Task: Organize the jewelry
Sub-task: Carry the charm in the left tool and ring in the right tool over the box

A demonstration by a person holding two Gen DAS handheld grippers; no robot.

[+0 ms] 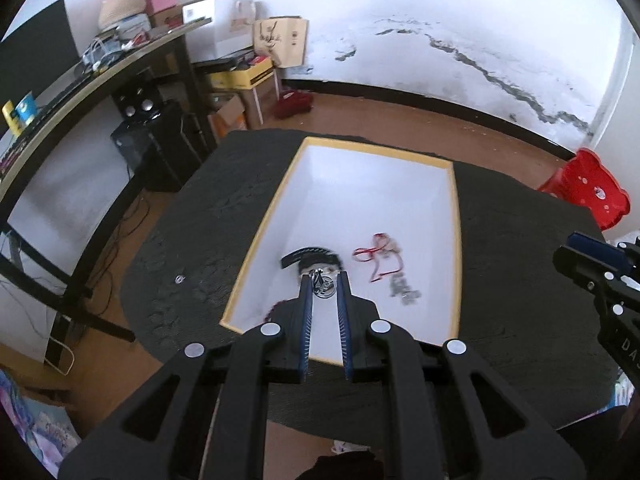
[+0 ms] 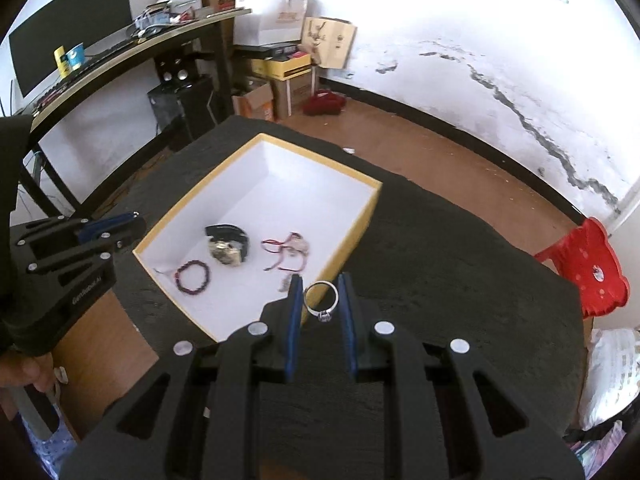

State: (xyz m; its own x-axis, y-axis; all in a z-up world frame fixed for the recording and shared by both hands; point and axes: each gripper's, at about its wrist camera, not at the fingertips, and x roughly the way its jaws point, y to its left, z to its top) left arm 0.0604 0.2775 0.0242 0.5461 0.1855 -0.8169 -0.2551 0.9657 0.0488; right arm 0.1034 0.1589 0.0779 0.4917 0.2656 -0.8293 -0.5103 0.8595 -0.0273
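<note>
A white box with a yellow rim lies on the black table. In it are a black-strap watch, a dark bead bracelet and a red cord piece with a silver chain. My right gripper is shut on a silver ring, held above the box's near right edge. My left gripper hangs over the watch with its fingers a little apart; a small silver item shows between the tips, and I cannot tell whether it is gripped. The bracelet is mostly hidden in the left wrist view.
A small silver piece lies on the table left of the box. A red stool stands at the right. A desk with a monitor, speakers and cardboard boxes stands to the left and behind.
</note>
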